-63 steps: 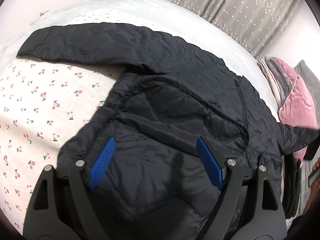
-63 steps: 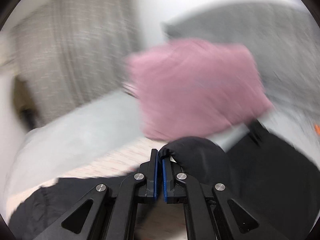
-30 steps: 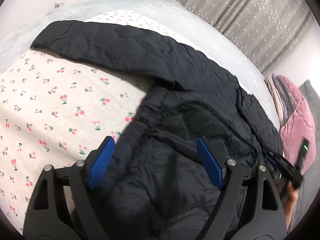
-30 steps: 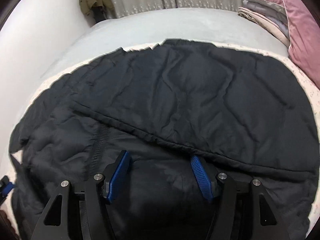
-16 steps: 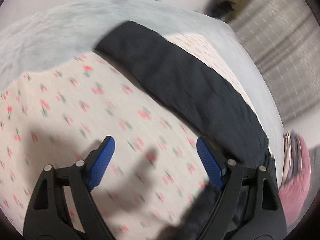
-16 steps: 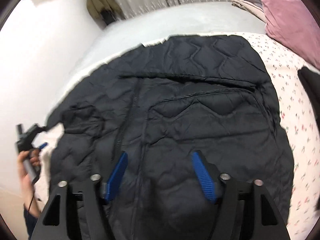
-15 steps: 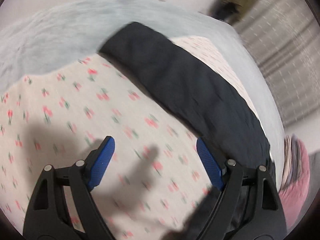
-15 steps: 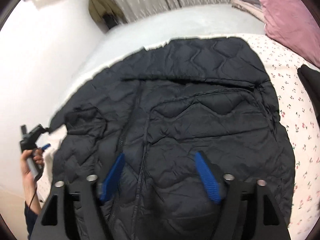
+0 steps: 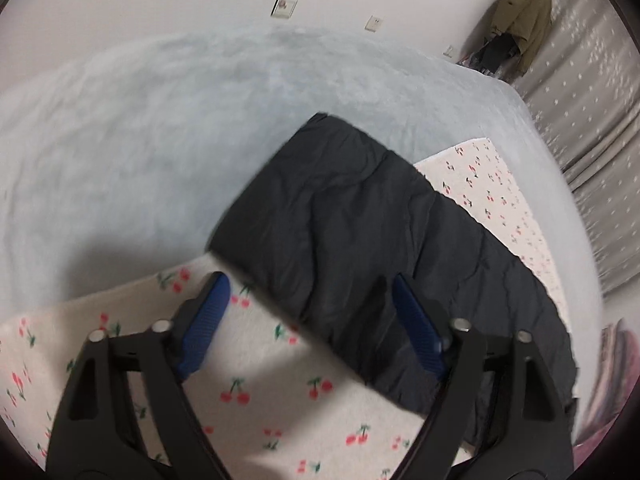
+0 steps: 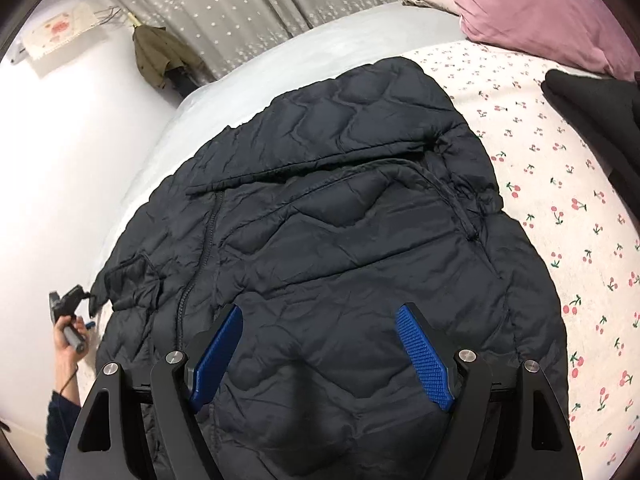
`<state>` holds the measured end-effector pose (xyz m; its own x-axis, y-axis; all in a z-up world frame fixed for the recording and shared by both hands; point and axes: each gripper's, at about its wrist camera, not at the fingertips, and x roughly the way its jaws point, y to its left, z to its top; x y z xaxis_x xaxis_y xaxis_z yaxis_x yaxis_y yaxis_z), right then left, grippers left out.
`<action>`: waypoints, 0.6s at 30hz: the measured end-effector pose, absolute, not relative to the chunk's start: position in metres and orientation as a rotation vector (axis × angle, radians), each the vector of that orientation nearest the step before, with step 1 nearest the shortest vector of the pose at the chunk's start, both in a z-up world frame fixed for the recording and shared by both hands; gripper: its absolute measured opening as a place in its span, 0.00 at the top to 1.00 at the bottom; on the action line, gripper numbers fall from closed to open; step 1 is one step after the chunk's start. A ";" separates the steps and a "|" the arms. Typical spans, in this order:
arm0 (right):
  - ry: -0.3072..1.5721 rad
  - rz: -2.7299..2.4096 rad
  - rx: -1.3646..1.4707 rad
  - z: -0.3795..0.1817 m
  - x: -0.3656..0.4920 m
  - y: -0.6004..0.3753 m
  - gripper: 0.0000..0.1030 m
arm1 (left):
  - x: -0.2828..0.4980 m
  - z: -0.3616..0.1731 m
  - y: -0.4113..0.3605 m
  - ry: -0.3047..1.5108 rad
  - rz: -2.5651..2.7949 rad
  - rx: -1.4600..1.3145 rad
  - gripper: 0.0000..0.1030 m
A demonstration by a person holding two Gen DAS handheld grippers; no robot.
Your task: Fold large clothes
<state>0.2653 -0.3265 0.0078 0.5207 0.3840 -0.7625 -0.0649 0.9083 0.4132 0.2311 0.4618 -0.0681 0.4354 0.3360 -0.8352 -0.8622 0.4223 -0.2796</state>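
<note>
The black quilted puffer jacket [image 10: 340, 240] lies spread on the cherry-print sheet [image 10: 560, 184], which covers part of the pale grey fleecy bed [image 9: 160, 120]. One sleeve [image 9: 360, 232] reaches past the sheet's edge onto the bed. Behind the jacket, the pink velvet pillow [image 10: 532, 12] lies at the bed's far right, the olive coat [image 10: 160, 56] hanging far left.

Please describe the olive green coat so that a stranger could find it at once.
Look past the bed to the room's corner, where the white wall meets the dotted grey curtain. The olive green coat hangs there, off the bed, unlike the black quilted jacket spread on it.
</note>
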 end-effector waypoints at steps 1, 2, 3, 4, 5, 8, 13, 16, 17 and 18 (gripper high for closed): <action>0.987 0.277 0.351 0.010 0.265 -0.326 0.21 | 0.236 -0.067 0.462 0.793 0.855 -0.774 0.68; 0.985 0.280 0.352 0.009 0.265 -0.326 0.21 | 0.238 -0.068 0.464 0.804 0.838 -0.766 0.92; 0.983 0.282 0.354 0.008 0.265 -0.326 0.21 | 0.235 -0.066 0.469 0.805 0.815 -0.778 0.94; 0.981 0.283 0.357 0.009 0.264 -0.326 0.21 | 0.234 -0.062 0.472 0.800 0.807 -0.792 0.95; 0.978 0.282 0.361 0.010 0.263 -0.328 0.21 | 0.232 -0.056 0.473 0.785 0.805 -0.799 0.95; 0.959 0.283 0.388 0.015 0.262 -0.335 0.21 | 0.222 -0.025 0.467 0.692 0.789 -0.788 0.96; 0.944 0.289 0.453 0.021 0.260 -0.348 0.21 | 0.219 0.050 0.437 0.519 0.734 -0.735 0.96; 0.946 0.286 0.482 0.023 0.260 -0.355 0.21 | 0.224 0.102 0.397 0.423 0.649 -0.688 0.96; 0.948 0.287 0.496 0.023 0.260 -0.358 0.21 | 0.228 0.118 0.379 0.399 0.612 -0.666 0.96; 0.951 0.285 0.505 0.022 0.260 -0.360 0.21 | 0.232 0.131 0.362 0.385 0.580 -0.645 0.96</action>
<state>0.2603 -0.3602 0.0221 0.5563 0.4459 -0.7012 -0.0139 0.8487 0.5287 0.2316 0.3622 0.1313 0.7753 0.3817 -0.5032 -0.6120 0.6509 -0.4492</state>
